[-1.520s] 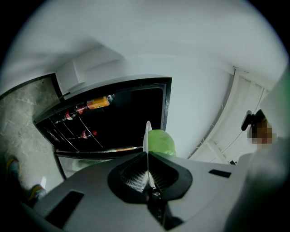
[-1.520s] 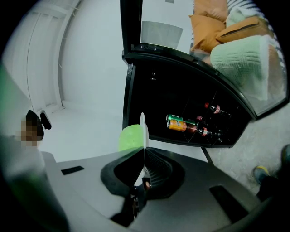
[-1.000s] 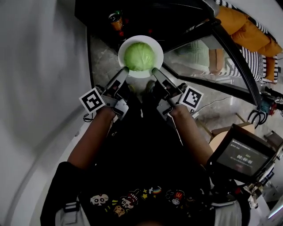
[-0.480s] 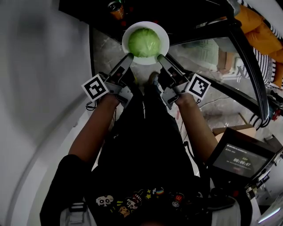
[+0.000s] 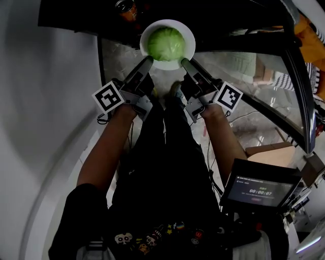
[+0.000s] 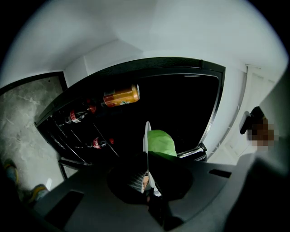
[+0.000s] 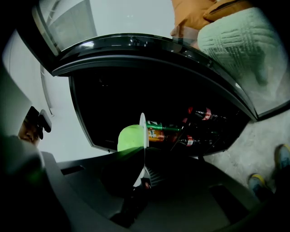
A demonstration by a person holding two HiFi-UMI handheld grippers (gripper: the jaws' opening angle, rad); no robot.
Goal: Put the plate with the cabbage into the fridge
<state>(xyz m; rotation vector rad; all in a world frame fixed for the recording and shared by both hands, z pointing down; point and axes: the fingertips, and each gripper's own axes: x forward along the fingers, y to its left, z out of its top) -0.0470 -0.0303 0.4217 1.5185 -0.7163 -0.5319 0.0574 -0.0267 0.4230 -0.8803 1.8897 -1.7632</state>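
A white plate (image 5: 189, 38) carries a round green cabbage (image 5: 165, 43) in the head view, held out in front of the dark open fridge (image 5: 91, 12). My left gripper (image 5: 148, 61) is shut on the plate's near left rim. My right gripper (image 5: 184, 62) is shut on the near right rim. In the left gripper view the plate (image 6: 145, 136) shows edge-on with the cabbage (image 6: 161, 142) to its right. The right gripper view has the plate (image 7: 143, 130) edge-on and the cabbage (image 7: 129, 137) on its left.
Inside the fridge lie an orange can (image 6: 121, 95) and cola bottles (image 6: 77, 115) on wire racks. The glass fridge door (image 5: 254, 66) stands open at the right. A person in orange (image 5: 307, 30) stands beyond it. A grey wall (image 5: 45, 101) is at the left.
Both grippers have carried the plate and cabbage forward, up in the head view, closer to the dark fridge opening. The grips on the rim are the same.
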